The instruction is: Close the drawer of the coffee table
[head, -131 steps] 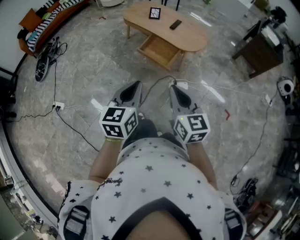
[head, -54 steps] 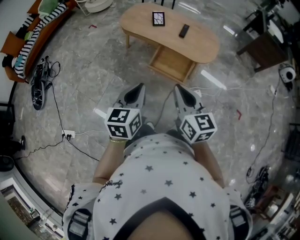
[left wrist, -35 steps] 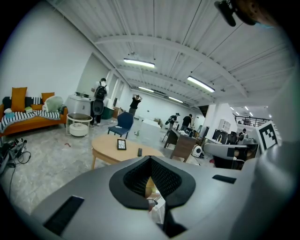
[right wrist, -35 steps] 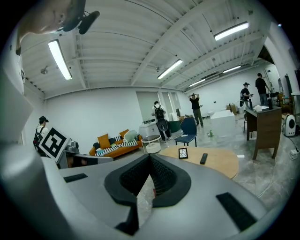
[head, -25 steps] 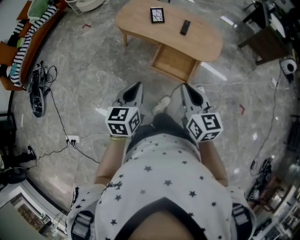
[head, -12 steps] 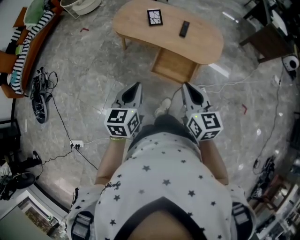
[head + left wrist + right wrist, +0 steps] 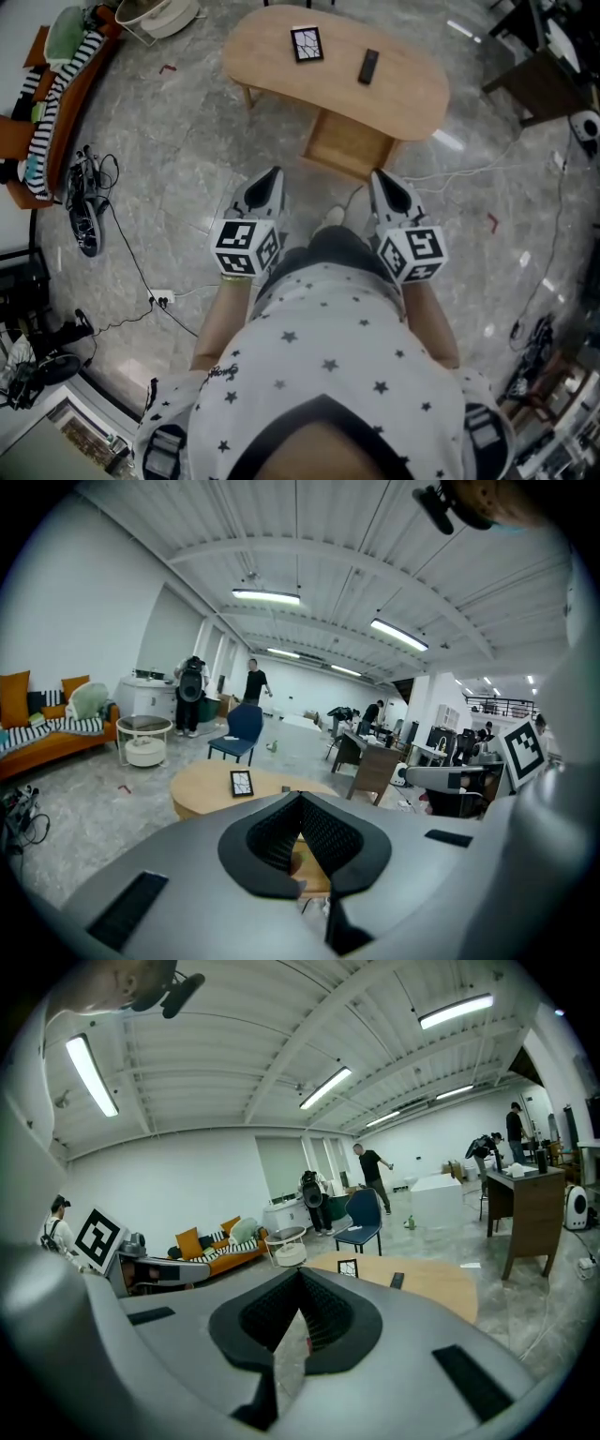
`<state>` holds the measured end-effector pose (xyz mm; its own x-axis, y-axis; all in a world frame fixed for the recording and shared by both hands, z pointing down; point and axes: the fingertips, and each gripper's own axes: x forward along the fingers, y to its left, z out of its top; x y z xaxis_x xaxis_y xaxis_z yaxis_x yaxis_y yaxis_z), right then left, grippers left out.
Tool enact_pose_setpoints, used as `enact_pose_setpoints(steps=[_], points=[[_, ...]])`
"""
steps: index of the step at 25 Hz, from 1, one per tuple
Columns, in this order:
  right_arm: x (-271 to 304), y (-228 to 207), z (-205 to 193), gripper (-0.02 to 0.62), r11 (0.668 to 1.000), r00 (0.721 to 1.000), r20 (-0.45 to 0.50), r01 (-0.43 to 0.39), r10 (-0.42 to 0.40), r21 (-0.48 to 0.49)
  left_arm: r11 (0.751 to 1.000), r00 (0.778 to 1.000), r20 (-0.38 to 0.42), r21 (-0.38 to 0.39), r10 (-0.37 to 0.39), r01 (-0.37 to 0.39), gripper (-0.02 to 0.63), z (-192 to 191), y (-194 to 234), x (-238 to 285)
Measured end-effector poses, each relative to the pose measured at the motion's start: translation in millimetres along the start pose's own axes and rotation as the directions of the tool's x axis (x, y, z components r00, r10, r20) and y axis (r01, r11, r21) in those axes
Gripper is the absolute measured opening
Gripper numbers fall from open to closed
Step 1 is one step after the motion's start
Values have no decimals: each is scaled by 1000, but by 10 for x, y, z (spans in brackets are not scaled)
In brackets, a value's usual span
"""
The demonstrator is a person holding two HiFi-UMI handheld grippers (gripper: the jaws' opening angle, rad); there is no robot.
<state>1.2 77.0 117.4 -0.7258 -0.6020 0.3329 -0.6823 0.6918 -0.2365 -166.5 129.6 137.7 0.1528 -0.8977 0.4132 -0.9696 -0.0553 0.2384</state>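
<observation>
The wooden coffee table stands at the top of the head view, its drawer pulled out toward me, open and empty. My left gripper and right gripper are held side by side in the air just short of the drawer's front, apart from it, both shut on nothing. The left gripper view looks over shut jaws at the table. Beyond the right gripper's shut jaws, the table top shows.
A framed picture and a black remote lie on the table. Cables and a power strip cross the stone floor at left. An orange sofa is at far left, a dark desk at upper right. People stand far off.
I have walked toward the coffee table, so the table and its open drawer sit closer to both gripper tips. Both grippers stayed shut and side by side.
</observation>
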Motion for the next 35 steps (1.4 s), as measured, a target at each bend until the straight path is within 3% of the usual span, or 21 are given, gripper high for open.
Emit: enact_pose_setpoints(steps=[14,24,35], points=[[431,-640,138,8,997,997,-24,73,-73,27,996,993,-88,38,-78,82,9,47,127,848],[596,-836,-22,8,990,988,-81,132,-128,48,991,981,-149,30,-123,129,9,-70,192,1192],[596,-998,-340,8,960,961,-124,261,-248,100,979,957,-226,52,-182,199,9,-246,415,1464]])
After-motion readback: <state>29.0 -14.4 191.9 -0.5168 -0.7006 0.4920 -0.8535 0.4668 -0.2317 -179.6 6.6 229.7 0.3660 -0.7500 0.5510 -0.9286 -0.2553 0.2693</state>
